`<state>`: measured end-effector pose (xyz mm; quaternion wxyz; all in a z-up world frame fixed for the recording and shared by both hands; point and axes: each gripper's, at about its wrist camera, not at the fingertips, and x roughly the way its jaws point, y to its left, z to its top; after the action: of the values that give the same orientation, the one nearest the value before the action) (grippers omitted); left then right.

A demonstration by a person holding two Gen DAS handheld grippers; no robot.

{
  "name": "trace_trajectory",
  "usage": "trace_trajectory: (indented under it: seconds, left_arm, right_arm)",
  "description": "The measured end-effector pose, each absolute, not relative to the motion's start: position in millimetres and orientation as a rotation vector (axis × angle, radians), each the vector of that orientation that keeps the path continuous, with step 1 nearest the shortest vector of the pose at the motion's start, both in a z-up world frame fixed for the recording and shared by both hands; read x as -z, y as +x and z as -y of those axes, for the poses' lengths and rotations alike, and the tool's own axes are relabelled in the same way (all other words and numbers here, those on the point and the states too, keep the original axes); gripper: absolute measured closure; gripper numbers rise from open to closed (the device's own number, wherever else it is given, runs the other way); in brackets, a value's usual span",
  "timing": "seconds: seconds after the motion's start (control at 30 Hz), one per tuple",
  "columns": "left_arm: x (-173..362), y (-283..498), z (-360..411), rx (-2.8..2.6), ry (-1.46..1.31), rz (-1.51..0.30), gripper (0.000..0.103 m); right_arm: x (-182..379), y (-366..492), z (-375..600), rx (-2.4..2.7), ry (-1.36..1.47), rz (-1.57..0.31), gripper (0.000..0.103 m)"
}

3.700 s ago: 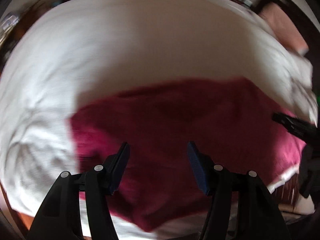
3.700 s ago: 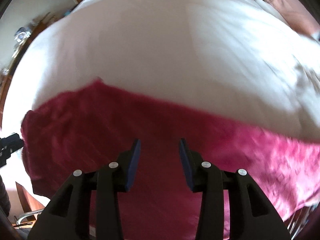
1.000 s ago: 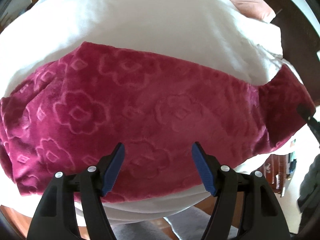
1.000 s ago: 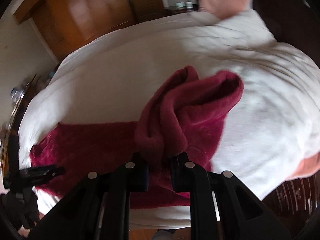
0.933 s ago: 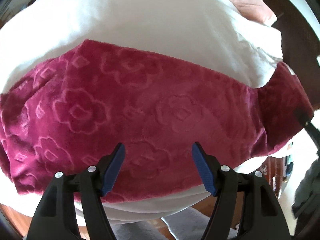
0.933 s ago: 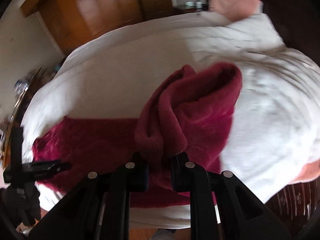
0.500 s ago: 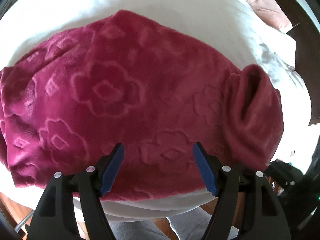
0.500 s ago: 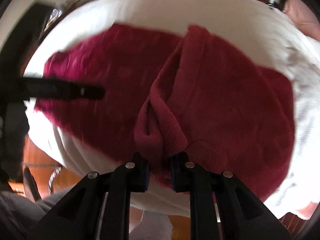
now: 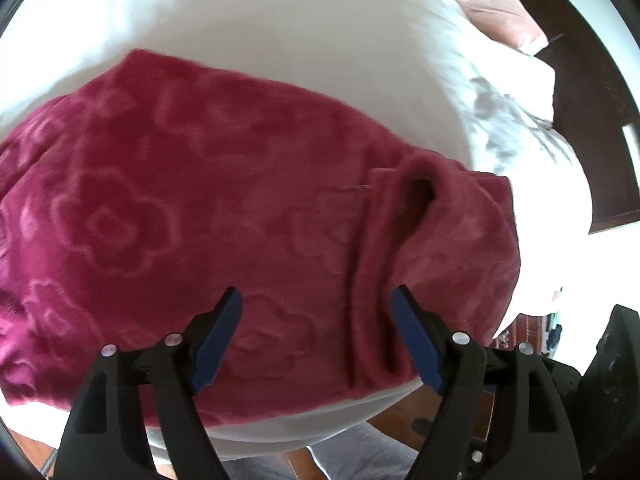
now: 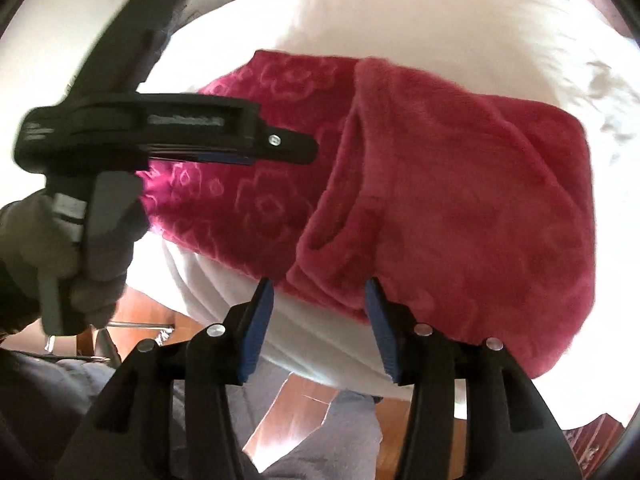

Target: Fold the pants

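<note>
The crimson fleece pants point(image 9: 168, 216) with an embossed flower pattern lie on the white bed point(image 9: 304, 28). Their right end is folded back over the rest, and the folded flap point(image 9: 452, 248) lies on top; it also shows in the right wrist view point(image 10: 472, 200). My left gripper point(image 9: 316, 308) is open and empty, hovering over the near edge of the pants. My right gripper point(image 10: 318, 300) is open and empty at the near edge of the flap. The left gripper also shows from the side in the right wrist view point(image 10: 296, 144), held in a gloved hand.
A pink pillow point(image 9: 496, 4) lies at the far right of the bed beside a dark wooden headboard point(image 9: 592, 92). The wooden floor point(image 10: 420, 452) and the person's grey-clad legs point(image 10: 312, 432) are below the bed's near edge.
My right gripper carried the pant end leftward over the rest, laid it down and opened. My left gripper stayed open above the pants.
</note>
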<state>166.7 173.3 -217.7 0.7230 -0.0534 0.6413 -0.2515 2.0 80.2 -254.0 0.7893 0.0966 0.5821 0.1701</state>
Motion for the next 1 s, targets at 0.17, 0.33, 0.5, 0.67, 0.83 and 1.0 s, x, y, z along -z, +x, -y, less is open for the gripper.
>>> trace_trajectory:
  seconds: [0.17, 0.33, 0.5, 0.67, 0.83, 1.0]
  left_arm:
    - [228, 165, -148, 0.587, -0.125, -1.438, 0.026]
    - [243, 166, -131, 0.592, -0.185, -1.454, 0.026]
    - [259, 164, -117, 0.593, -0.224, -1.48, 0.025]
    - [267, 156, -108, 0.602, -0.219, -1.489, 0.019]
    - [271, 152, -97, 0.64, -0.211, -1.51, 0.043]
    - [260, 144, -98, 0.683, -0.204, -1.509, 0.08]
  right_arm:
    - [246, -9, -49, -0.281, 0.245, -1.241, 0.054]
    - [248, -17, -26, -0.204, 0.256, -1.246, 0.054]
    - [250, -24, -3, -0.123, 0.261, -1.244, 0.054]
    - [251, -26, 18, -0.053, 0.29, -1.244, 0.054]
    - [252, -20, 22, -0.03, 0.286, -1.24, 0.054]
    - [247, -17, 28, -0.006, 0.283, -1.225, 0.054]
